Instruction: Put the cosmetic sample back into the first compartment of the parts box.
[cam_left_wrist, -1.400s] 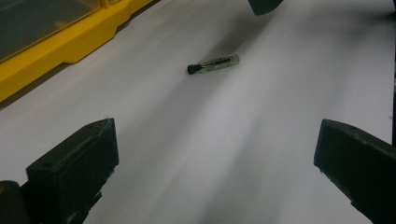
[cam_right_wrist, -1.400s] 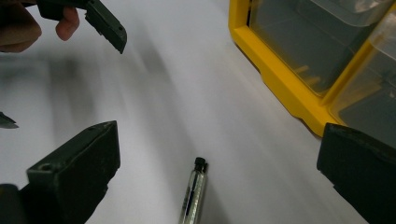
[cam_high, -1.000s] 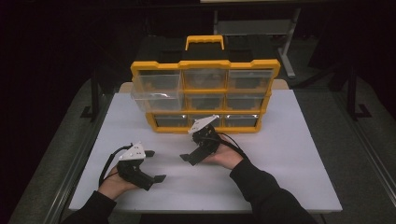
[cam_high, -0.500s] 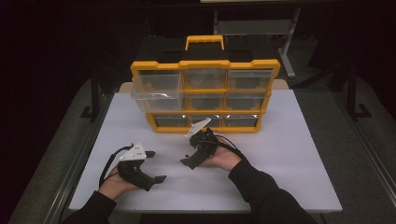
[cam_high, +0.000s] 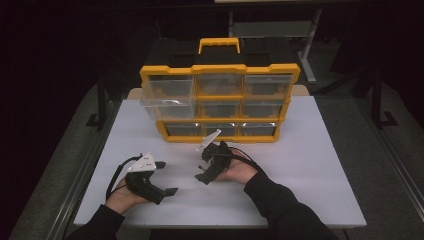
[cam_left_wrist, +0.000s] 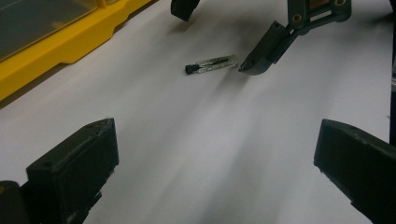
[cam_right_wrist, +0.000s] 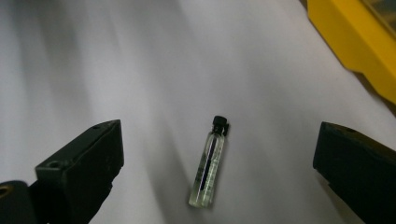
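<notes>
A small clear glass vial with a black cap (cam_right_wrist: 209, 164) lies flat on the white table. My right gripper (cam_right_wrist: 217, 158) hovers over it, open, one jaw on each side and neither touching it. In the left gripper view the vial (cam_left_wrist: 212, 64) lies ahead, next to a fingertip (cam_left_wrist: 259, 53) of the right gripper. My left gripper (cam_left_wrist: 215, 177) is open with nothing between its jaws. In the high view the left gripper (cam_high: 166, 177) rests at front left, and the right gripper (cam_high: 201, 166) is at the centre, in front of the yellow organizer (cam_high: 220, 75).
The yellow organizer has a black lid, a yellow handle (cam_high: 219, 44) and clear drawers; its middle-left drawer (cam_high: 167, 107) is pulled out. It stands at the back of the white table (cam_high: 310, 165). Dark floor and table legs surround the table.
The right gripper has moved slightly left and toward the person, lower over the table. The left gripper has stayed in place.
</notes>
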